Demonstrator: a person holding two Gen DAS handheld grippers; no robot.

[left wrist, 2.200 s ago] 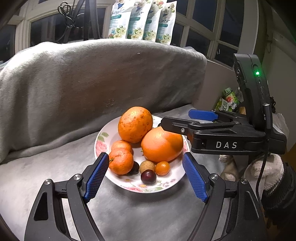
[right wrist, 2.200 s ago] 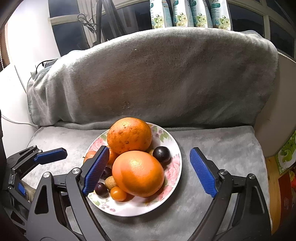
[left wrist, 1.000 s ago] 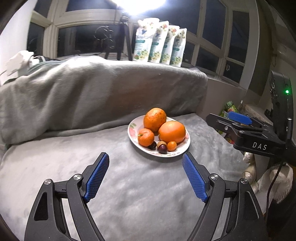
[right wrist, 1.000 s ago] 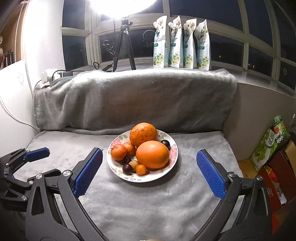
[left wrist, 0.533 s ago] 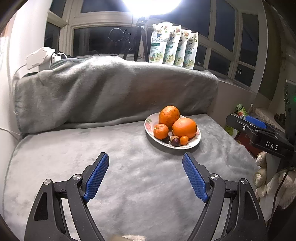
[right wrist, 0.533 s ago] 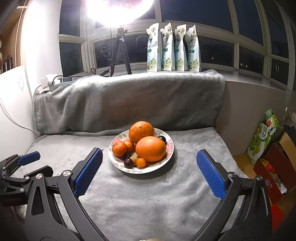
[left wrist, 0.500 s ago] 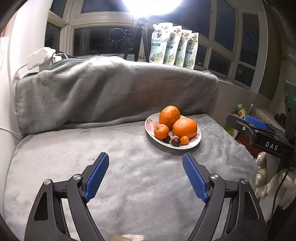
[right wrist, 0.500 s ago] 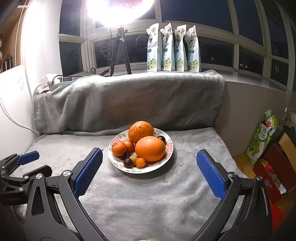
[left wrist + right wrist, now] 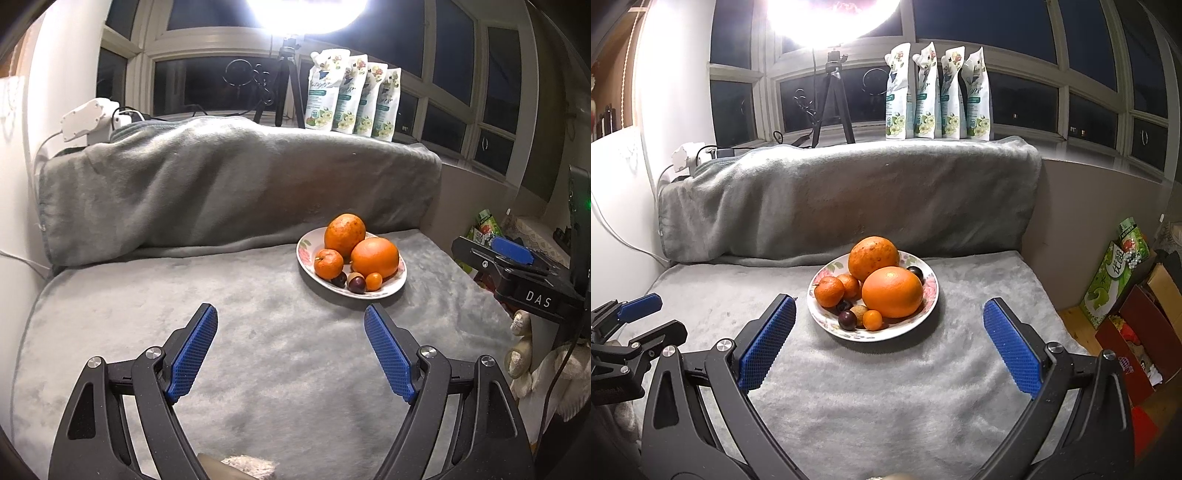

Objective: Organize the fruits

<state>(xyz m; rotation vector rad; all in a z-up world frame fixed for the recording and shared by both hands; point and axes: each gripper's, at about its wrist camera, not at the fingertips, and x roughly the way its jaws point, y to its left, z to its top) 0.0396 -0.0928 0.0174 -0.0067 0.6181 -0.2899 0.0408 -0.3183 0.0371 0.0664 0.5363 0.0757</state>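
Home window nook: grey blanket over bench, refill pouches on sill, tripod lamp.

Plate of fruits: on blanket, ahead between right tool fingers; pouches behind, apparently on sill.

The left gripper is held with its blue pads spread wide and nothing between them. The right gripper is equally wide and empty, level with it on its right. A pale-gloved hand, probably the right, shows below that gripper.
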